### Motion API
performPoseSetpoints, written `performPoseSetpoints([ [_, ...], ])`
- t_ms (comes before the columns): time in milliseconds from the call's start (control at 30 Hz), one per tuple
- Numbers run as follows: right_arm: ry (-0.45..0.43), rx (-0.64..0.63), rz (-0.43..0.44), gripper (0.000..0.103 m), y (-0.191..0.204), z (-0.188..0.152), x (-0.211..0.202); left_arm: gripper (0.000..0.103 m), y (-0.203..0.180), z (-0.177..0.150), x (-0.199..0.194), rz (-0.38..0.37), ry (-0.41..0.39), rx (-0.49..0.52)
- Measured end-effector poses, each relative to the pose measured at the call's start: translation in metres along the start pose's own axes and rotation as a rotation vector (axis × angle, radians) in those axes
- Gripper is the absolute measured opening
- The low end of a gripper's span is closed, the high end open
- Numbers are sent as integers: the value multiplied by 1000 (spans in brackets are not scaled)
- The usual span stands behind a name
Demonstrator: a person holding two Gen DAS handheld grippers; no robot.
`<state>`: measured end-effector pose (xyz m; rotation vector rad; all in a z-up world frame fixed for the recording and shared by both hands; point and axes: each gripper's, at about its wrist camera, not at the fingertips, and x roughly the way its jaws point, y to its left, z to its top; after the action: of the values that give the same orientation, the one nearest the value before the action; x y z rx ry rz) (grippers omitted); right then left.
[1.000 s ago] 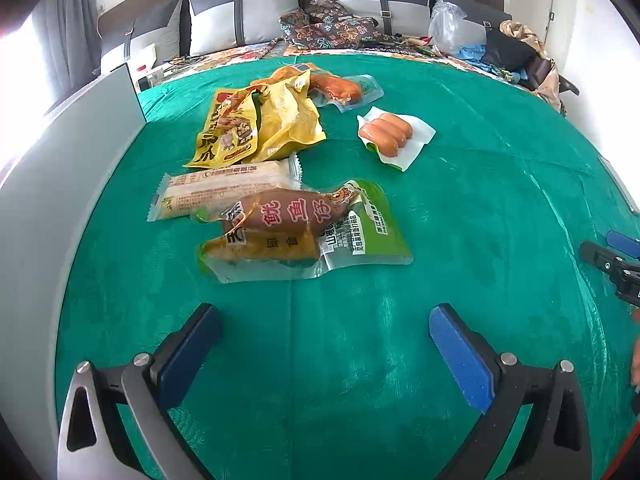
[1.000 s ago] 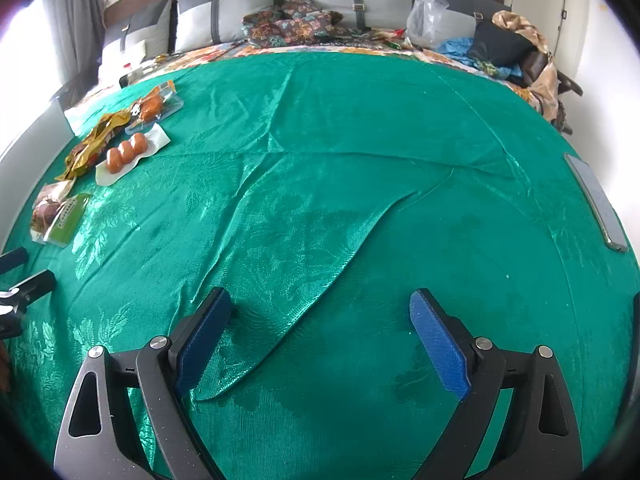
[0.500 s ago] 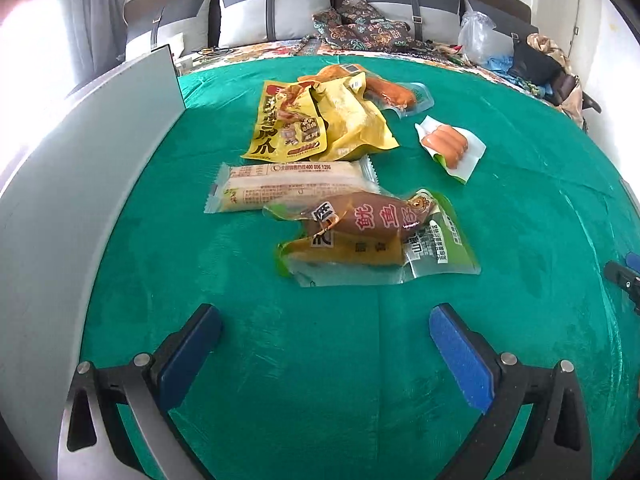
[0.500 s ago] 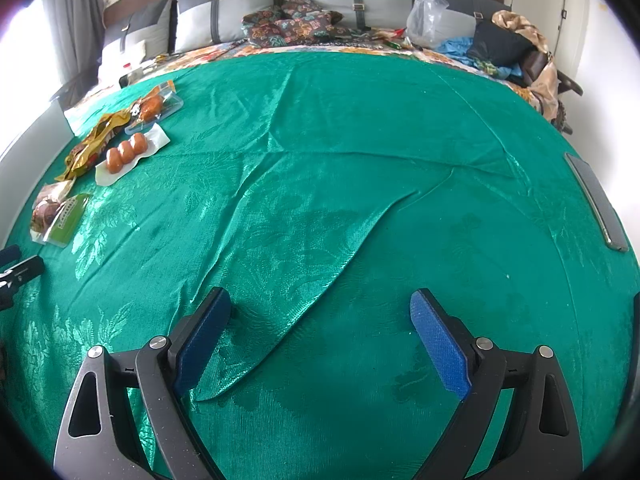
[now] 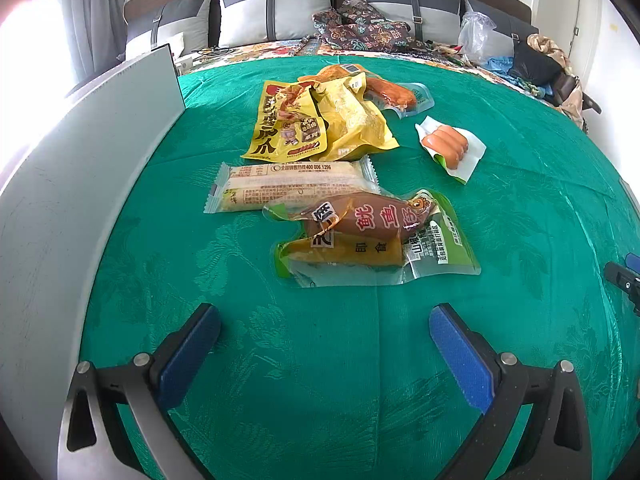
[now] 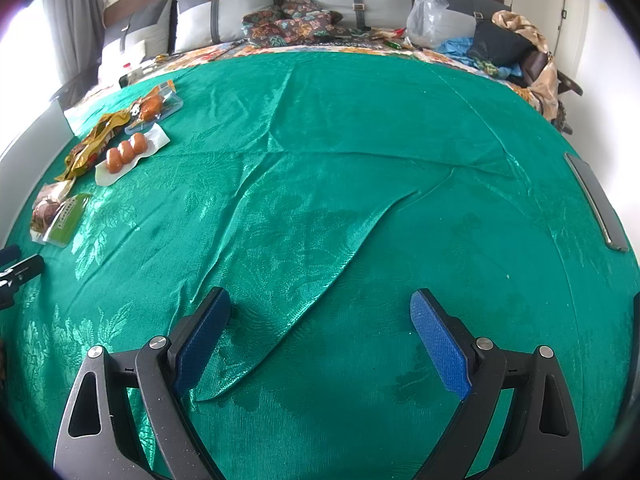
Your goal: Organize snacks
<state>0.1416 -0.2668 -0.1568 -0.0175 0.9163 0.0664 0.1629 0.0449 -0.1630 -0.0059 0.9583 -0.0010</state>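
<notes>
Several snack packs lie on a green cloth [image 5: 320, 360]. Nearest my left gripper [image 5: 324, 336], which is open and empty, is a brown squid pack [image 5: 364, 220] on top of a green-edged clear pouch [image 5: 440, 248]. Behind them lie a long pale wrapper [image 5: 288, 186], two yellow bags [image 5: 320, 124], an orange sausage pouch [image 5: 396, 94] and a white pack of small sausages [image 5: 448, 146]. My right gripper [image 6: 320, 320] hangs open over bare cloth, far right of the snacks; the small sausages [image 6: 126, 152] and the green-edged pouch [image 6: 66, 218] show at its left.
A grey flat panel [image 5: 80, 184] stands along the cloth's left side. A dark strip [image 6: 596, 204] lies at the right edge. Pillows [image 5: 272, 12], a patterned cushion [image 5: 360, 28] and bags [image 6: 496, 44] line the back. A long fold [image 6: 340, 256] crosses the cloth.
The left gripper has swung left, so the snacks now sit more central and to the right in its view and the grey panel looms larger. The right gripper has stayed put.
</notes>
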Motion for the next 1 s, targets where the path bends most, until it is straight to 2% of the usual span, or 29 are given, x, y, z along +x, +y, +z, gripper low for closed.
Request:
performPoseSetpoints([
  [500, 0, -2, 2, 94, 0, 2, 1, 103, 0, 0, 0, 0, 0, 0],
  [533, 11, -6, 5, 94, 1, 0, -1, 103, 0, 0, 0, 1, 0, 0],
  [600, 104, 14, 3, 93, 3, 9, -1, 103, 0, 0, 1, 0, 0, 0],
  [667, 153, 136, 75, 92, 4, 33, 1, 103, 0, 0, 1, 0, 0, 0],
  [733, 185, 247, 197, 92, 19, 67, 7, 103, -1, 0, 1, 1, 0, 0],
  [833, 273, 250, 315, 90, 70, 113, 32, 103, -1, 0, 1, 1, 0, 0],
  [900, 305, 221, 322, 90, 104, 136, 51, 103, -1, 0, 1, 1, 0, 0],
  [1000, 285, 184, 257, 90, 149, 160, 77, 103, -1, 0, 1, 1, 0, 0],
])
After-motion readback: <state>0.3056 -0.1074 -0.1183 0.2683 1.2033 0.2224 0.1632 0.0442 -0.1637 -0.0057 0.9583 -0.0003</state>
